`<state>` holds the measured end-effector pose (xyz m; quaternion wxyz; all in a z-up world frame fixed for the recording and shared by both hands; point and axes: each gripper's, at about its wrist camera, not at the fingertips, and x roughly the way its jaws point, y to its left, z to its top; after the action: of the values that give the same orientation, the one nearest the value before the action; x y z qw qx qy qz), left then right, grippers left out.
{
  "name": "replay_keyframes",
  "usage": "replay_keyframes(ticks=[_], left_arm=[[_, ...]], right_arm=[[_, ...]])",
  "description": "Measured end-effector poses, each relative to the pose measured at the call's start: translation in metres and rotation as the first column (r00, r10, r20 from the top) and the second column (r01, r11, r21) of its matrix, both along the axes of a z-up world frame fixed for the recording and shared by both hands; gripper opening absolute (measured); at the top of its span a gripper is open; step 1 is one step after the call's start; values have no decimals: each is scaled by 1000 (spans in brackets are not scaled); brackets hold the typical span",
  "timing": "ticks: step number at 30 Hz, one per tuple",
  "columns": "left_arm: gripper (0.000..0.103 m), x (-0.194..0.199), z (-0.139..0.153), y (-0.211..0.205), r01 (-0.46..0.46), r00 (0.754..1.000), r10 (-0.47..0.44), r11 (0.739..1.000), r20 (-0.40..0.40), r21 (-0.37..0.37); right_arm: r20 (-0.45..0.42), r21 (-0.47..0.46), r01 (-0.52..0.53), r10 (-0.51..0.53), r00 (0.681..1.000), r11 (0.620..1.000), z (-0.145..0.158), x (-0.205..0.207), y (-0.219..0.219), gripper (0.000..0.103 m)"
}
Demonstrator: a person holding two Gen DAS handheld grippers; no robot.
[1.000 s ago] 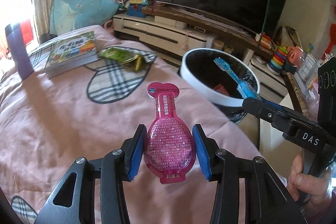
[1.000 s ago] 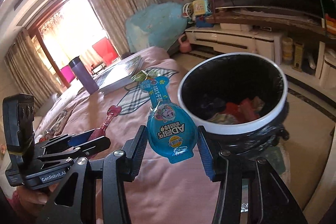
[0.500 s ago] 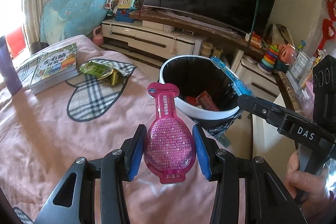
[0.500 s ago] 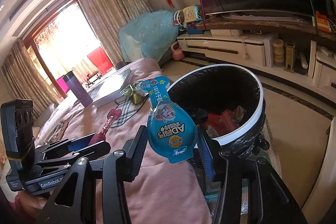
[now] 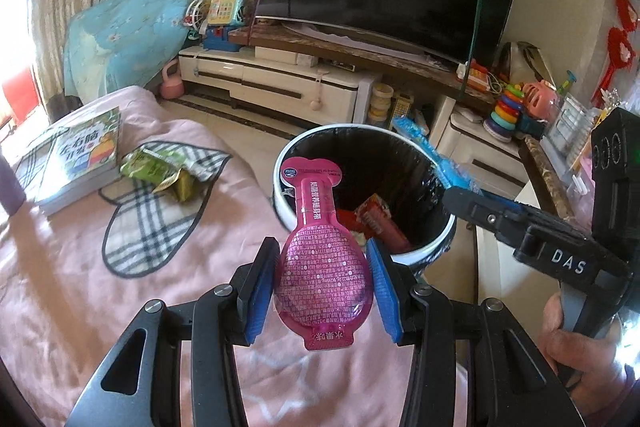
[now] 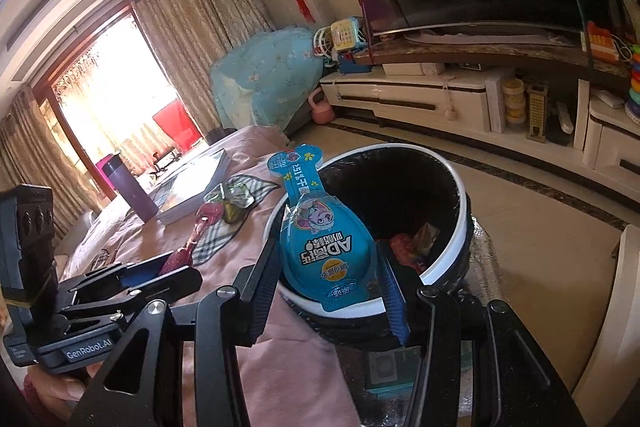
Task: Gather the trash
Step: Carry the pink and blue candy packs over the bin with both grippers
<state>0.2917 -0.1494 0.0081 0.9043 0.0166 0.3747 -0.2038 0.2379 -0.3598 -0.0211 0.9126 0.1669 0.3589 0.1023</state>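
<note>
While the jaws of the left gripper (image 5: 322, 291) press against both sides of a pink pouch (image 5: 322, 267), held upright with its narrow neck pointing away, the jaws of the right gripper (image 6: 326, 283) are closed the same way on a blue pouch (image 6: 326, 247). Both pouches hang at the near rim of a white-rimmed trash bin (image 5: 432, 247) lined in black, which stands at the right edge of a pink-covered bed (image 5: 80, 287) and holds red wrappers. On the bed to the far left lie a crumpled green wrapper (image 5: 156, 171) and, beside it, a stack of books (image 5: 76, 163). A purple bottle (image 6: 130, 189) stands just beside the books.
</note>
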Motion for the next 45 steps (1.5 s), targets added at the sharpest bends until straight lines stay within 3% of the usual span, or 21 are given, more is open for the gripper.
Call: replay_keyframes(ticks=[19,45], left_arm=[[44,43,-8,-40,20,1000,-20,999,0,38],[44,71,-15,-53,4,1000,-3,999,-19,49]], right_arm=[[-41,-18,19,-20,999,1000,-6,29,-21,48],[-103,-56,-2,-4,995,998,-10,51,-21,48]])
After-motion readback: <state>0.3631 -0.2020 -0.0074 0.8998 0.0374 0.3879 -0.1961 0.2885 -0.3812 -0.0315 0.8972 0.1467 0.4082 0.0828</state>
